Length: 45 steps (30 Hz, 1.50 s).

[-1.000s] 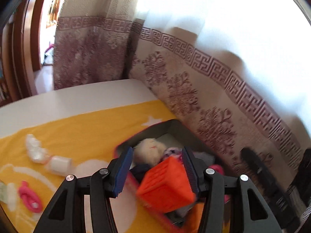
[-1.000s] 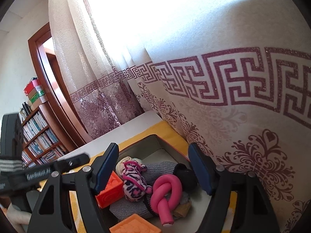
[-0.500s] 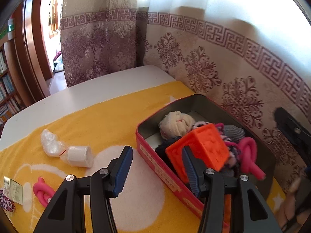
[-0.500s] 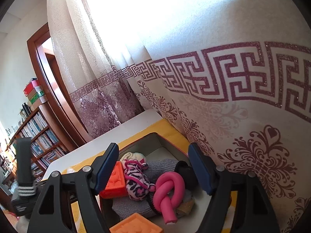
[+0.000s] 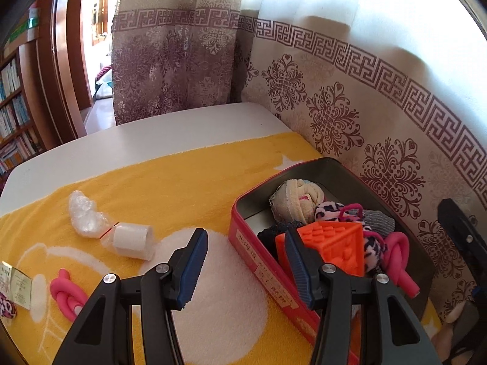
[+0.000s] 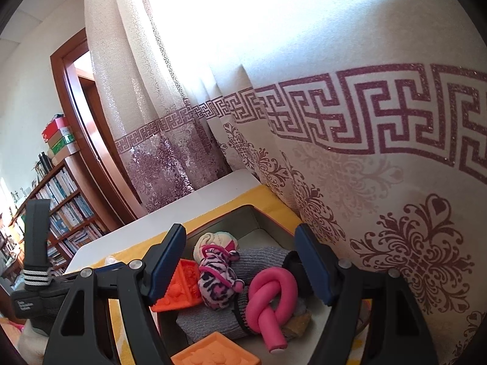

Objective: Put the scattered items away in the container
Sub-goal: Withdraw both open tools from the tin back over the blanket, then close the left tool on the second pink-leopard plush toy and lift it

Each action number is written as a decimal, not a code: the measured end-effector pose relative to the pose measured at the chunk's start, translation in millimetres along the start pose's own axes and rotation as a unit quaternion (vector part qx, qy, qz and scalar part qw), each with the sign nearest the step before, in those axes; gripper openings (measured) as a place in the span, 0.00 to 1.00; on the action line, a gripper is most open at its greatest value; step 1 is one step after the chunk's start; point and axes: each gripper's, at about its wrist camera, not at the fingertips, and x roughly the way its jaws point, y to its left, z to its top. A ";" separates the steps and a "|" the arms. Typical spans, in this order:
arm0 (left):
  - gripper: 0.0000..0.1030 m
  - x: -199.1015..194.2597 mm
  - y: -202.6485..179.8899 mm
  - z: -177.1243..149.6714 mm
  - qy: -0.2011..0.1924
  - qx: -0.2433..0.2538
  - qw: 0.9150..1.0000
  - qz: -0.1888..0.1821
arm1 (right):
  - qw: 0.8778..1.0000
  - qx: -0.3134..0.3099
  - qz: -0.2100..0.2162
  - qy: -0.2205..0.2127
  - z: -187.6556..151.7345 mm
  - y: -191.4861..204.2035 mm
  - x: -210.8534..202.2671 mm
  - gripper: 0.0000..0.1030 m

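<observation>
A red tin [image 5: 261, 261] stands on the yellow towel at the right, by the curtain. It holds an orange cube [image 5: 331, 246], a cream sock ball [image 5: 296, 196], a leopard scrunchie [image 6: 217, 276], a pink knotted foam roller [image 6: 271, 295] and grey cloth. My left gripper [image 5: 246, 269] is open and empty, just left of the tin's near wall. My right gripper [image 6: 240, 266] is open and empty above the tin [image 6: 258, 216]. On the towel to the left lie a white roll [image 5: 131, 240], a bubble-wrap wad [image 5: 83, 219] and another pink knotted roller [image 5: 68, 296].
A paper tag [image 5: 18, 283] and a leopard scrunchie [image 5: 6, 307] lie at the towel's left edge. The patterned curtain [image 5: 334, 115] hangs right behind the tin. The white table [image 5: 152, 137] ends at the far side. Bookshelves [image 6: 67, 206] stand beyond.
My left gripper let go of the orange cube, which now rests in the tin, and drew back to the left. My right gripper stayed nearly still above the tin.
</observation>
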 end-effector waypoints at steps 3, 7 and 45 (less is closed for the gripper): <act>0.55 -15.4 9.4 -7.1 0.000 -0.005 1.000 0.004 | 1.000 -0.012 0.000 0.000 -2.9 4.9 2.5 0.75; 0.65 -40.9 33.5 -19.2 -0.007 -0.024 1.000 0.016 | 0.999 -0.036 -0.001 0.004 -8.7 12.1 6.5 0.75; 0.65 -130.2 325.7 -124.4 0.016 -0.224 0.959 0.173 | 0.957 -0.182 0.153 0.168 -76.8 210.2 35.0 0.75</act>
